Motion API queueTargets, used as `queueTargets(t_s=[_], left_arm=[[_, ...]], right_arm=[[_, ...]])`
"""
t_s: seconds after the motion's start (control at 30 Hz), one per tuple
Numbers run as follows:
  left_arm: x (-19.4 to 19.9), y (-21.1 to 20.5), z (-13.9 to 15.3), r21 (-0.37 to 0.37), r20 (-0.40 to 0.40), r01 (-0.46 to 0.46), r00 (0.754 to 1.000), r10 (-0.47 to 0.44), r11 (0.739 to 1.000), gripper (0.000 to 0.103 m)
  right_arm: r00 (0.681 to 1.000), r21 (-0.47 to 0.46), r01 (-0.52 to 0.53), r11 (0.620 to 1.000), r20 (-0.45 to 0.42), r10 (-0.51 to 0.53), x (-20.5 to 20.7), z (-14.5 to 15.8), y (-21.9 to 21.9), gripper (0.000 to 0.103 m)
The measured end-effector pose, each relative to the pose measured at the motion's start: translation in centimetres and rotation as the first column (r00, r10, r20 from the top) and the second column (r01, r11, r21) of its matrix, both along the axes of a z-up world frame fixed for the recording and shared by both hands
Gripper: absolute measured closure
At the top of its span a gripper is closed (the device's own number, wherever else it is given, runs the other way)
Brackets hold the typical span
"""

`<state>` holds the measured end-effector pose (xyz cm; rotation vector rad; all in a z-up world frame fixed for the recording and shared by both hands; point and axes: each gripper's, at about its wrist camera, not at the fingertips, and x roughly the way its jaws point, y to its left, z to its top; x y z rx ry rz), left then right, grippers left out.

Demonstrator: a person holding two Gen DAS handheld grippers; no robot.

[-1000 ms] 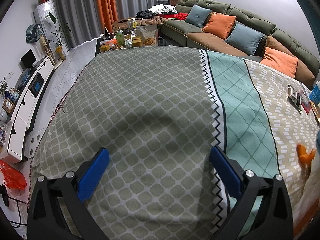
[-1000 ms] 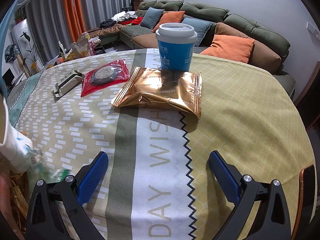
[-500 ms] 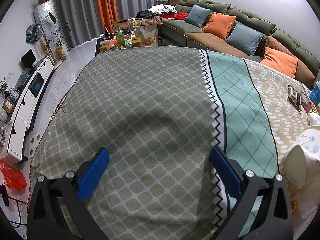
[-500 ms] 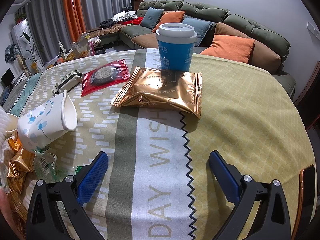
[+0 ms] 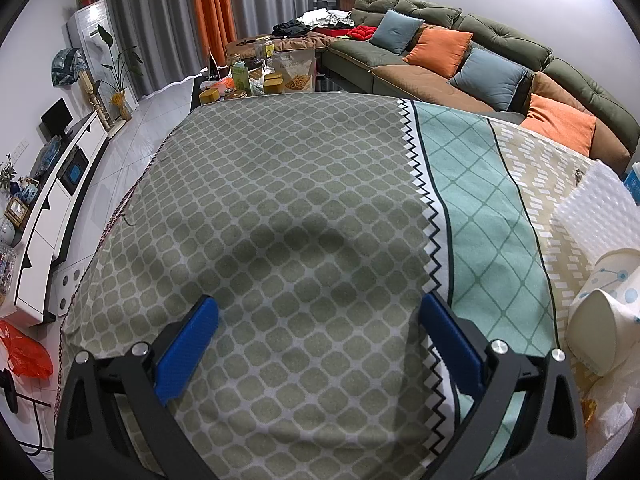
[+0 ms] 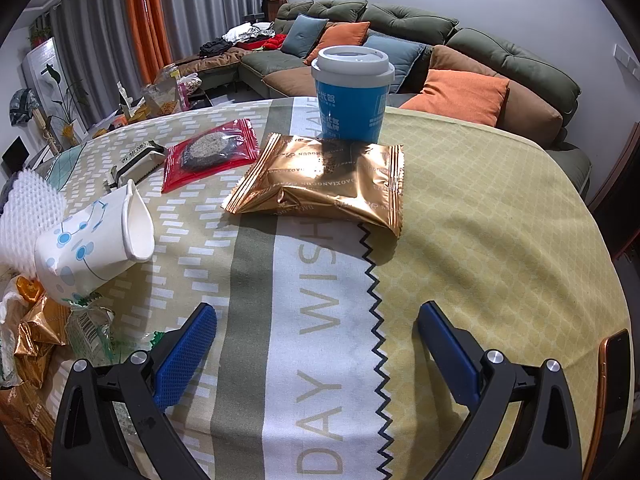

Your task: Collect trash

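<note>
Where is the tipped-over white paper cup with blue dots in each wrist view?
Left wrist view: the white paper cup with blue dots lies on its side at the far right edge, mouth toward the camera.
Right wrist view: the same cup lies at the left, above the crumpled wrappers.
Shared landmark: the white foam mesh sleeve right behind the cup.
</note>
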<state>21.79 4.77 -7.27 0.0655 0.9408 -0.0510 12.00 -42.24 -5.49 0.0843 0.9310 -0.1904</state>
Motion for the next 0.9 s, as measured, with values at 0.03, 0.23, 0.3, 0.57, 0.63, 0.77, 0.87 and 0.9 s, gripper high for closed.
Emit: queueTargets(t_s=[0.03,0.23,0.3,0.57,0.63,0.77,0.87,0.9], left_arm=[[-0.09,0.08,-0.04,0.0,0.0,0.0,1.0,0.0,1.0,0.002],[-0.08,0.07,-0.03,0.0,0.0,0.0,1.0,0.0,1.0,0.002],[-0.08,0.07,-0.02,0.0,0.0,0.0,1.0,0.0,1.0,0.002],[-0.16,0.13,-0.05,0.0,0.0,0.0,1.0,0.0,1.0,0.002],[-0.03,0.03,0.0,0.0,0.0,0.0,1.0,0.0,1.0,0.002],[-0.16,0.13,-0.05,0.0,0.0,0.0,1.0,0.0,1.0,0.002],[-0.03,0.02,0.01,0.0,0.0,0.0,1.0,0.0,1.0,0.002],[-0.16,0.14,-0.04,0.0,0.0,0.0,1.0,0.0,1.0,0.002]], right_arm=[[1.0,0.0,0.0,1.0,0.0,0.0,-0.02,0.01,-0.02,0.003],[1.0,0.0,0.0,1.0,0.0,0.0,0.08,-0.03,0.08,0.003],[1.0,0.0,0.0,1.0,0.0,0.0,0.1,-0.04,0.11,0.003],[1.0,0.0,0.0,1.0,0.0,0.0,0.02,0.0,0.01,0.003],[1.0,0.0,0.0,1.0,0.0,0.0,0.02,0.0,0.01,0.003],[1.0,0.0,0.0,1.0,0.0,0.0,0.11,-0.04,0.09,0.003],[1.0,0.0,0.0,1.0,0.0,0.0,0.02,0.0,0.01,0.003],[1.0,0.0,0.0,1.0,0.0,0.0,0.11,-0.04,0.1,0.003]])
